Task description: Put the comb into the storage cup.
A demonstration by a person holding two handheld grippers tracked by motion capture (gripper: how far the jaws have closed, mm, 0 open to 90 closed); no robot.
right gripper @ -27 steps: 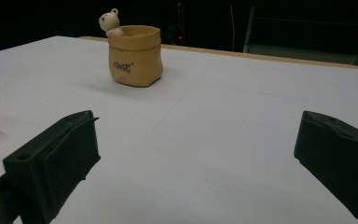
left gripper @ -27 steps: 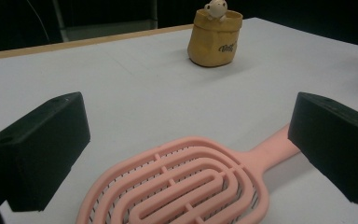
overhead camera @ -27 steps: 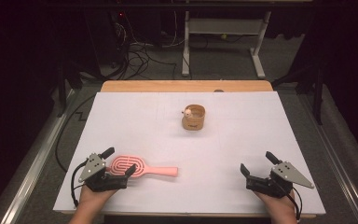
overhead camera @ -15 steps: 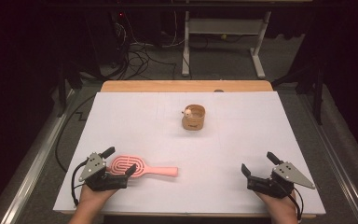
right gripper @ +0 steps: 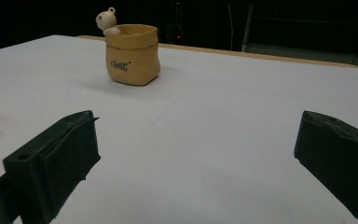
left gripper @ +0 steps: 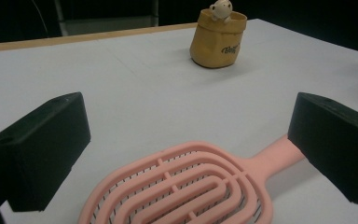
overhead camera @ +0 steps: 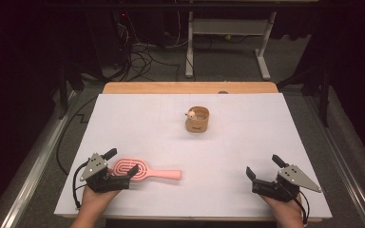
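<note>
We see a pink hairbrush (overhead camera: 140, 172) lying flat on the white table (overhead camera: 247, 142) near its front left corner, handle pointing right. The left gripper (overhead camera: 122, 163) sits low over the brush head with its jaws spread wide, one on each side of the head; in the left gripper view the brush (left gripper: 191, 186) lies between the jaws, and the pads do not press on it. The right gripper (overhead camera: 264, 166) rests near the front right corner, well apart from the brush, its jaws likewise spread with nothing but bare table between them. Toward the middle of the far half stands a small tan pot (overhead camera: 197, 119) with a little bear figure (right gripper: 106, 19) peeking over its rim.
</note>
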